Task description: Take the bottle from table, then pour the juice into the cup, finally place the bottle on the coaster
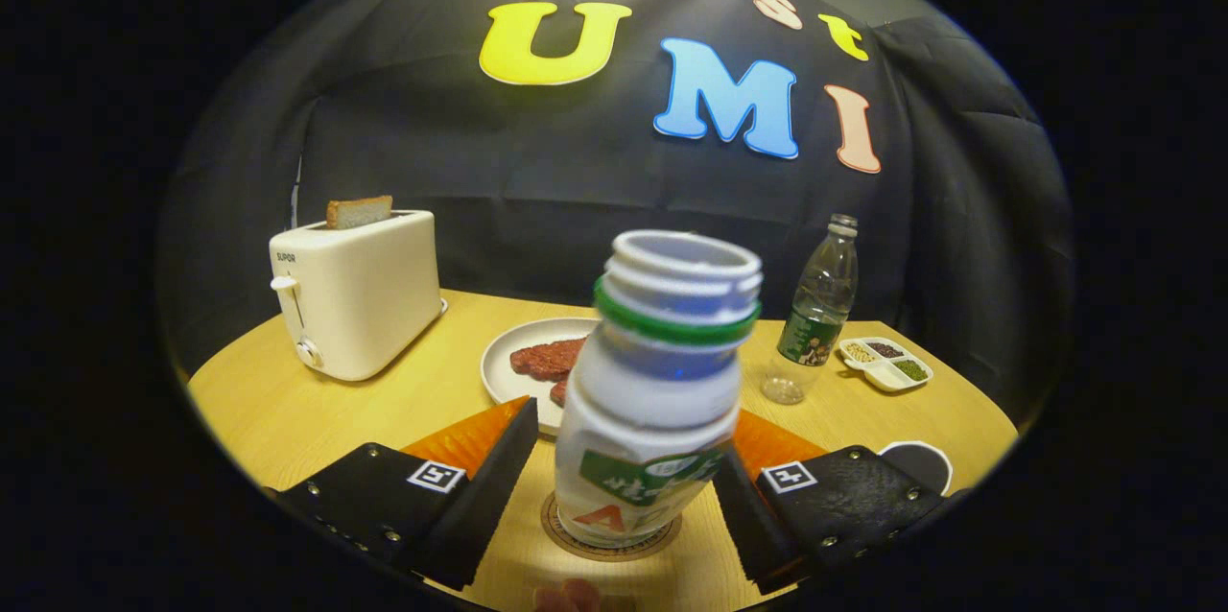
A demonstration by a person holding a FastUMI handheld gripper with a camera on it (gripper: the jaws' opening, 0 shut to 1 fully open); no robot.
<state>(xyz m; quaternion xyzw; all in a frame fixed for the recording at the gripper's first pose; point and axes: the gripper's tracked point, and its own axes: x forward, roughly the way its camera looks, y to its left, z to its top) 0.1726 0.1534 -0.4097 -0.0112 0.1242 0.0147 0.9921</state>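
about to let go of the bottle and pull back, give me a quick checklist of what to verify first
1. Bottle over the coaster: ok, its base sits on the disc.
2. Bottle upright: not ok, it leans a little.
3. Gripper fingers off the bottle: cannot tell, they stand close on both sides, contact unclear.
4. Bottle open, no cap: ok to see, so a tip could spill.
5. Cup beside the right finger: ok, apart from the bottle.
6. Plate beyond the bottle: ok, not touching.
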